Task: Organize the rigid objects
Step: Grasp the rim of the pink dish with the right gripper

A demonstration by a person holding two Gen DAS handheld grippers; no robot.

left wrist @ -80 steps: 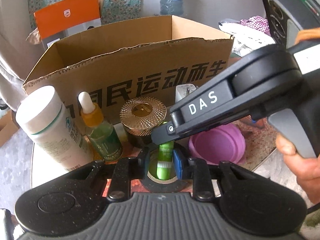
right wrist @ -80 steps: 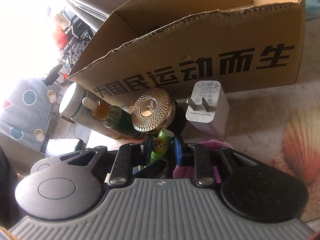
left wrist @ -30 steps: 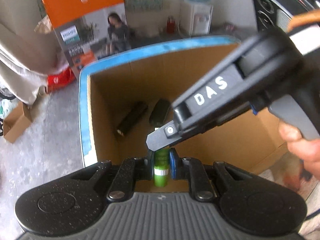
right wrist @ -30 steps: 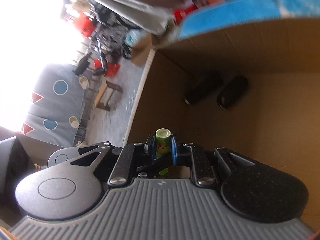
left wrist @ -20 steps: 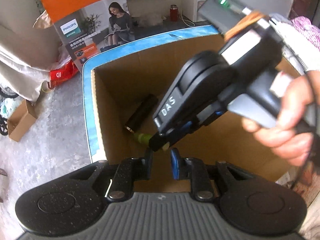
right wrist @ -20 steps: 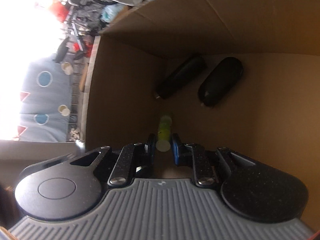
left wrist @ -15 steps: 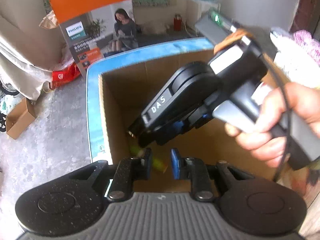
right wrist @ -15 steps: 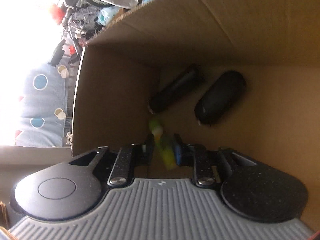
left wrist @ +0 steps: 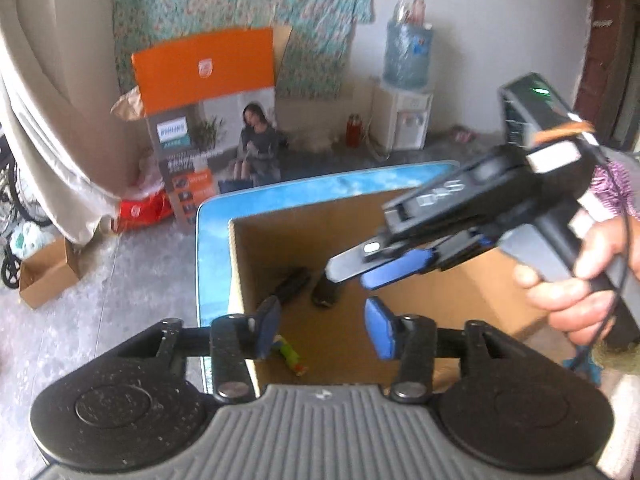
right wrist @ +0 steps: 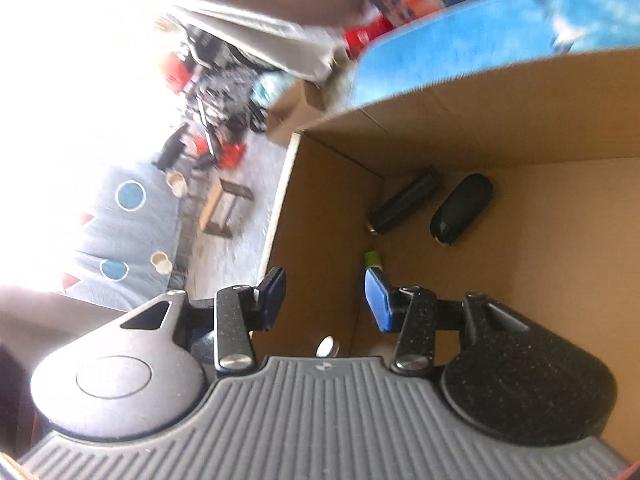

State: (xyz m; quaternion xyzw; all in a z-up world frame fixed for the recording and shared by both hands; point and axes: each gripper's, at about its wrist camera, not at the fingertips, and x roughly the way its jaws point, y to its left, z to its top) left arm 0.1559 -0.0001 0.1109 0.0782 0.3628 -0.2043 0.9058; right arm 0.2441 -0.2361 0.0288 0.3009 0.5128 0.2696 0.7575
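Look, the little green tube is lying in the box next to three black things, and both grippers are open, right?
Nearly. There are two black things, not three: a black tube and a black case. The right wrist view shows it best. The green tube does lie in the box near them, and the left gripper and right gripper are both open, nothing between their jaws, which have just been opening.

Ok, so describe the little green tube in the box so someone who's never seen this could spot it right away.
Look inside the open cardboard box with the blue edge. Three things lie on its floor near the left wall: a black cylinder, a black oval case and the green tube. The tube is the smallest, the nearest one, and the only brightly coloured one.
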